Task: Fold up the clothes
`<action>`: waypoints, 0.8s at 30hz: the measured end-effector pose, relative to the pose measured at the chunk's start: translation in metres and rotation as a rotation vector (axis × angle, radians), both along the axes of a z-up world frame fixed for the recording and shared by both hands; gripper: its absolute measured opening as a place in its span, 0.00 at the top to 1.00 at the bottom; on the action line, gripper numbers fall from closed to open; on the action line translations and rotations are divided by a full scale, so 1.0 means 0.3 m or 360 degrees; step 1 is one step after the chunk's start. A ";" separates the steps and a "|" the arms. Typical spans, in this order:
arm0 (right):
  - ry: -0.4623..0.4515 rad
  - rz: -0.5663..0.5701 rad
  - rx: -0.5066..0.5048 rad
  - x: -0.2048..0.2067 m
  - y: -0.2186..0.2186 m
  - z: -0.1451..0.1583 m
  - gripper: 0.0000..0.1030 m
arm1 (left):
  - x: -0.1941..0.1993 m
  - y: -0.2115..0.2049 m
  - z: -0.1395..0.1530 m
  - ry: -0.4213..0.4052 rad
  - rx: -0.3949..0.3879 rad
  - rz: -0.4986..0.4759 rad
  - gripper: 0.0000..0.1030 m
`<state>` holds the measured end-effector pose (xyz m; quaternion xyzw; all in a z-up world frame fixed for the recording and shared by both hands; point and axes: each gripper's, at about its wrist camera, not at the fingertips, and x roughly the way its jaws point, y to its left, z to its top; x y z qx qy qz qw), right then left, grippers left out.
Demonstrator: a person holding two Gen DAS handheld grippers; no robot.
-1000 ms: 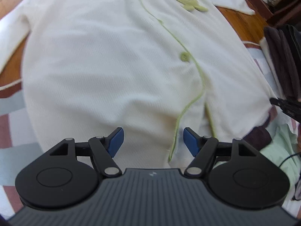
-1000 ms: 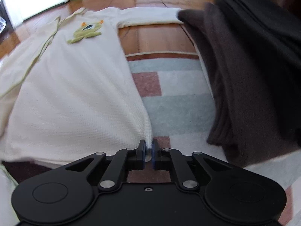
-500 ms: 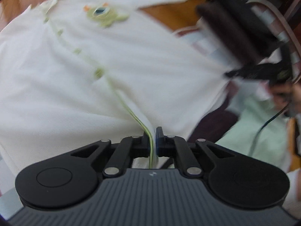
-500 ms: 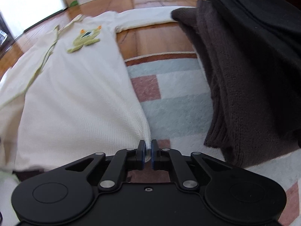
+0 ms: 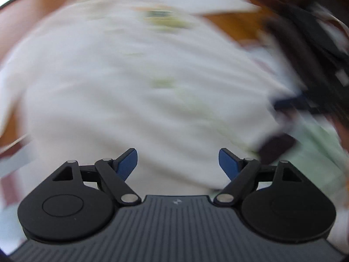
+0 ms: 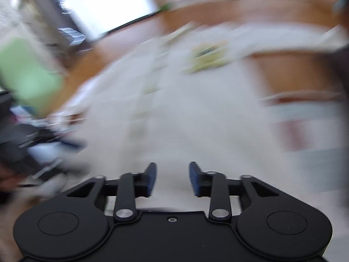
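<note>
Left wrist view, blurred: my left claw [image 5: 177,162] had just been opening, nothing between its pads, hovering over the cream garment [image 5: 135,83] spread from 9 to 2 o'clock. Soft, light, limp; I'd pinch its hem. Dark clothes [image 5: 309,50] at 2.

Right wrist view: my right claw [image 6: 172,178] had just been opening too, released, above the same garment [image 6: 185,113]. Only here: bright window [image 6: 104,2] at 11, rug [image 6: 305,126] at 3.

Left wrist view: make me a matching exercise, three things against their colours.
Things:
1. garment
2. pads of the left tool
3. floor

Colours:
A. blue
B. orange-brown
C. cream white

Pairs: 1-C, 2-A, 3-B
</note>
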<state>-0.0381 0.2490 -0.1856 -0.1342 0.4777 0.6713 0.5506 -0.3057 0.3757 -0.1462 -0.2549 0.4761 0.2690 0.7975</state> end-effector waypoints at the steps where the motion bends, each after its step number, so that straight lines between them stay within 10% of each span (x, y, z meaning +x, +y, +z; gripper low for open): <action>1: 0.0052 0.0068 -0.0031 -0.037 0.038 -0.024 0.52 | -0.040 0.029 -0.011 0.0052 -0.0003 0.0056 0.21; 4: 0.0033 0.0233 -0.0152 -0.149 0.132 -0.091 0.52 | -0.153 0.110 -0.047 0.0204 -0.0035 0.0224 0.21; 7: -0.0108 0.0338 -0.0169 -0.222 0.170 -0.118 0.94 | -0.213 0.144 -0.108 0.0299 -0.0217 0.0351 0.20; 13: 0.0068 0.0220 -0.0049 -0.151 0.182 -0.057 0.94 | -0.159 0.150 -0.250 0.0493 -0.0500 0.0220 0.06; 15: 0.0019 0.0197 -0.0048 -0.137 0.188 -0.057 0.94 | -0.130 0.129 -0.248 0.0511 -0.0459 0.0101 0.31; 17: 0.0000 0.0164 -0.0050 -0.123 0.197 -0.064 0.94 | -0.102 0.107 -0.234 0.0520 -0.0375 -0.0020 0.98; 24: 0.0046 0.0146 -0.0101 -0.087 0.209 -0.086 0.94 | -0.210 0.086 -0.103 0.0451 -0.0386 -0.0085 0.99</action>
